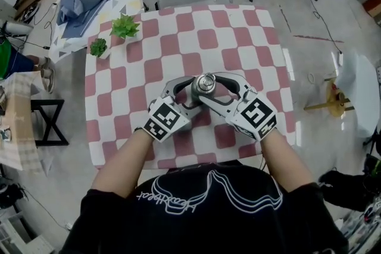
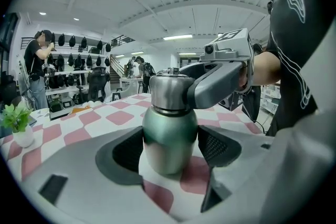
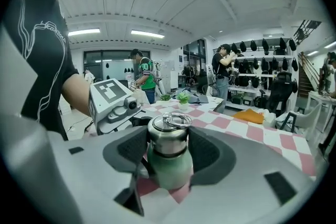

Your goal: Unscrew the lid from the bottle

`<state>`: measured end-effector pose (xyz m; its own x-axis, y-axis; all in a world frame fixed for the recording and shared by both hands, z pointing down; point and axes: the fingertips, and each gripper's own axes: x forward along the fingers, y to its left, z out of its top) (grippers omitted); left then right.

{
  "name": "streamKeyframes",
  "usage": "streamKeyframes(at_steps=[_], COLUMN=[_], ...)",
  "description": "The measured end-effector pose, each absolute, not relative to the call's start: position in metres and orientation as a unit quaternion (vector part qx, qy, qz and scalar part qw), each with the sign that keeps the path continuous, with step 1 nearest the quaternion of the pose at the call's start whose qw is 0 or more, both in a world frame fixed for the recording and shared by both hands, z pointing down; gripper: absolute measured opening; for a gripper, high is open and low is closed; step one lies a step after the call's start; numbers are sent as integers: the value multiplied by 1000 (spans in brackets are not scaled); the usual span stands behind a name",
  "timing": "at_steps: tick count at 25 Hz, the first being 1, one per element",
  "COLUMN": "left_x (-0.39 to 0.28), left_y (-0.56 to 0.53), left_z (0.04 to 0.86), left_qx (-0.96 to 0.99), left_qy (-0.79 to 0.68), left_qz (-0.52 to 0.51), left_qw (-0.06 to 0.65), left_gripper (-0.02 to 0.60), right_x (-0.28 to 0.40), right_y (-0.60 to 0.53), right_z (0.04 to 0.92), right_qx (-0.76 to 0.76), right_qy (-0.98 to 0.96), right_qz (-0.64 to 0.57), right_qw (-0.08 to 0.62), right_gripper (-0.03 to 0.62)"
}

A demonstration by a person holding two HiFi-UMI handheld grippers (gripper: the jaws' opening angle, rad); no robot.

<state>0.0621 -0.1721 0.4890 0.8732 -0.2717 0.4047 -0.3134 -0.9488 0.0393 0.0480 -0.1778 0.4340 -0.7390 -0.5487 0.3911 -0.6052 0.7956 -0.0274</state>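
Seen from the head view, a steel ring-topped lid (image 1: 206, 84) sits between the left claw (image 1: 196, 92) and right claw (image 1: 213, 89) above the pink-checked tabletop (image 1: 238, 33) in a cluttered workshop; the left gripper view shows its claw clamped on the rigid green metal bottle (image 2: 169, 136), and the right gripper view shows its claw squeezing that lid (smooth, probably slippery, so hold firmly).

Head view steeply down over the table (image 1: 178, 33); both gripper views low, close, opposed, the bottle (image 2: 169, 139) in common.

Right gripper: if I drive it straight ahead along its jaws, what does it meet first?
The lid, already clamped by the right gripper; just behind, probably, the left gripper holding the bottle.
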Motion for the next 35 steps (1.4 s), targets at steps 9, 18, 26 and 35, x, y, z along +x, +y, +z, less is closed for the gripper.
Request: streamKeyframes(at_steps=[9, 18, 26, 35], left_x=[61, 62, 62, 62], left_y=[-172, -172, -172, -173], left_z=[489, 488, 489, 489], left_qx=[966, 963, 962, 959], left_qy=[-147, -150, -153, -164], left_qz=[207, 218, 220, 222], left_qw=[50, 53, 53, 57], left_gripper=[330, 330, 330, 330], right_x=[45, 46, 45, 46], right_y=[-176, -173, -171, -170], right_z=[433, 432, 431, 432], right_qx=[212, 89, -7, -46], right_qy=[-956, -973, -977, -973], right_qz=[54, 18, -11, -27], right_qw=[196, 211, 213, 225], right_gripper=[245, 245, 247, 249])
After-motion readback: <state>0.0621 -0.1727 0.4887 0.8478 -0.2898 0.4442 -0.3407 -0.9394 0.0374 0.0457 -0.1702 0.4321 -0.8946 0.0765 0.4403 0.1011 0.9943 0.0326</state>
